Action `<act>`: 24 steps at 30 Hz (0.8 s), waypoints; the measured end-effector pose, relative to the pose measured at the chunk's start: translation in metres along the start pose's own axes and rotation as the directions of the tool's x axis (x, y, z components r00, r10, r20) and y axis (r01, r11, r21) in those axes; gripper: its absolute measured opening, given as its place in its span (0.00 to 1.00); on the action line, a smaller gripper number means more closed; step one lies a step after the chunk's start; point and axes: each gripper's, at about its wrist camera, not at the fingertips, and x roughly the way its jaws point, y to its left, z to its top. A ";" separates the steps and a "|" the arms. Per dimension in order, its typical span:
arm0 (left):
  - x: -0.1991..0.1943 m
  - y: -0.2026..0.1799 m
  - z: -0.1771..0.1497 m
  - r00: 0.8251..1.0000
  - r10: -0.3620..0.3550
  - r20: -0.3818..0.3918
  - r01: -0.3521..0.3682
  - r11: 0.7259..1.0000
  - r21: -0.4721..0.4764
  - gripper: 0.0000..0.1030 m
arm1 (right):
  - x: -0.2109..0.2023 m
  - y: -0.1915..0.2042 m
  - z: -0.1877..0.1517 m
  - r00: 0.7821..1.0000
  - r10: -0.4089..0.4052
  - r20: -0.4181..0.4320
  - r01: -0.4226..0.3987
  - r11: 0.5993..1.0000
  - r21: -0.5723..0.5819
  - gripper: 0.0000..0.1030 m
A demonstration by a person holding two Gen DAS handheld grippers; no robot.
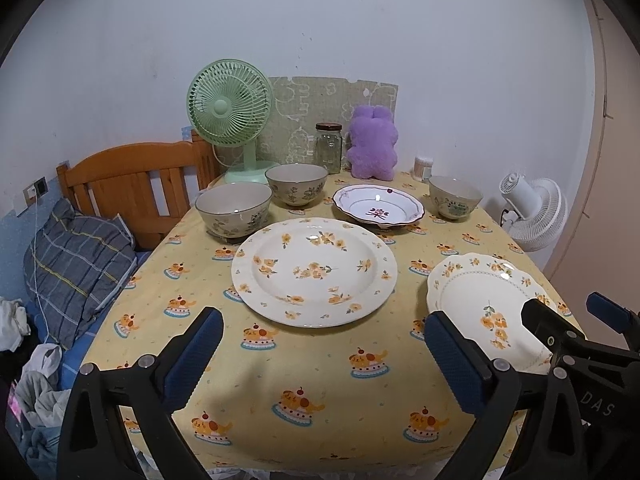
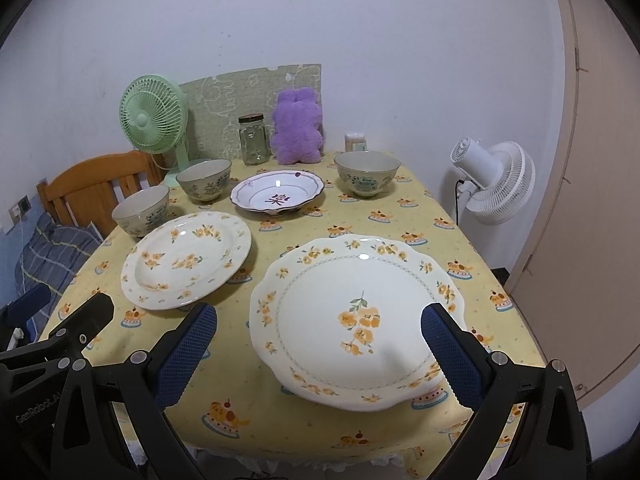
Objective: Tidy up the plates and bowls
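Observation:
A round floral plate (image 1: pixel 314 270) (image 2: pixel 186 258) lies mid-table. A scalloped floral plate (image 2: pixel 356 320) (image 1: pixel 486 312) sits near the front right edge. Behind them stand a purple-trimmed shallow dish (image 1: pixel 378 208) (image 2: pixel 277 194) and three floral bowls: two at the left (image 1: pixel 234 210) (image 1: pixel 296 182) and one at the back right (image 1: pixel 455 197) (image 2: pixel 367 172). My left gripper (image 1: pixel 324 360) hangs open over bare cloth in front of the round plate. My right gripper (image 2: pixel 320 356) is open above the scalloped plate's near half, holding nothing.
Along the wall stand a green desk fan (image 1: pixel 230 120), a glass jar (image 1: pixel 329 147), a purple plush toy (image 1: pixel 372 144) and a toothpick holder (image 1: pixel 423 168). A white floor fan (image 2: pixel 494 182) stands right of the table, a wooden bed frame (image 1: pixel 132 184) left.

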 end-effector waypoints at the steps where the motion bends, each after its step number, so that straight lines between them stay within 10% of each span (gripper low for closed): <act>1: 0.001 0.000 0.000 1.000 -0.002 -0.001 0.002 1.000 0.000 0.99 | 0.000 0.000 0.000 1.000 -0.002 -0.001 0.002 1.000 -0.001 1.00; 24: 0.004 0.000 0.001 1.000 -0.007 -0.012 0.007 1.000 0.000 0.99 | 0.006 0.000 0.002 1.000 -0.007 -0.012 0.007 1.000 0.001 1.00</act>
